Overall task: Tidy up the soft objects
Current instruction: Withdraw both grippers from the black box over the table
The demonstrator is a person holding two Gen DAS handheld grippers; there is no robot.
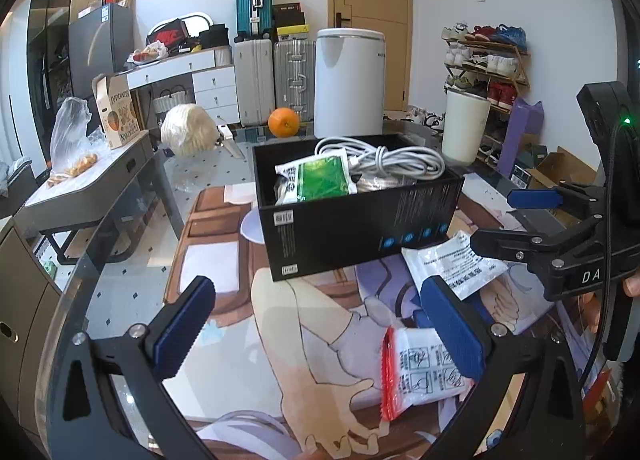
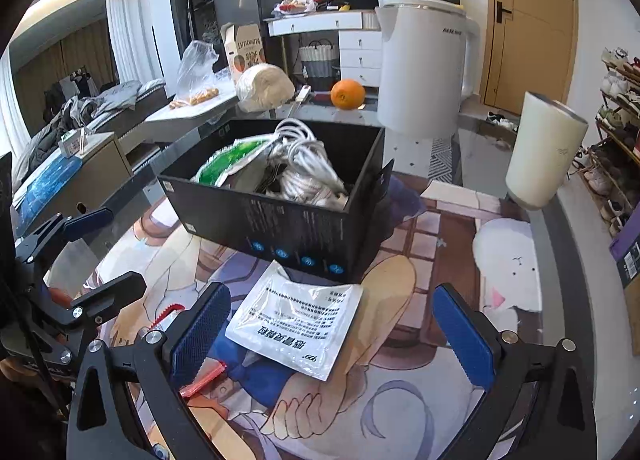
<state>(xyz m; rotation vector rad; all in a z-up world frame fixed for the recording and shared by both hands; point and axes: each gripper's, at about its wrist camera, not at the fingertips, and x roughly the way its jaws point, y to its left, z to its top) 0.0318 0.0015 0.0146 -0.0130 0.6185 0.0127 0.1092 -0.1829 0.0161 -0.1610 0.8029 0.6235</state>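
Note:
A black box (image 1: 352, 220) (image 2: 288, 220) stands on the printed mat and holds a green packet (image 1: 320, 178) (image 2: 234, 160) and a coiled white cable (image 1: 384, 156) (image 2: 304, 164). A white sachet (image 1: 452, 264) (image 2: 296, 324) lies flat on the mat in front of the box. A red-edged zip bag (image 1: 420, 372) (image 2: 200, 378) lies nearer. My left gripper (image 1: 320, 332) is open and empty above the mat, its right finger over the zip bag. My right gripper (image 2: 332, 336) is open and empty, its jaws either side of the white sachet.
An orange (image 1: 284, 122) (image 2: 348, 94), a tall white appliance (image 1: 348, 84) (image 2: 424, 68) and a white cup (image 1: 466, 128) (image 2: 544, 148) stand behind the box. A wrapped cabbage (image 1: 190, 134) (image 2: 264, 86) lies at the back left. The table's glass edge (image 1: 68, 300) curves at left.

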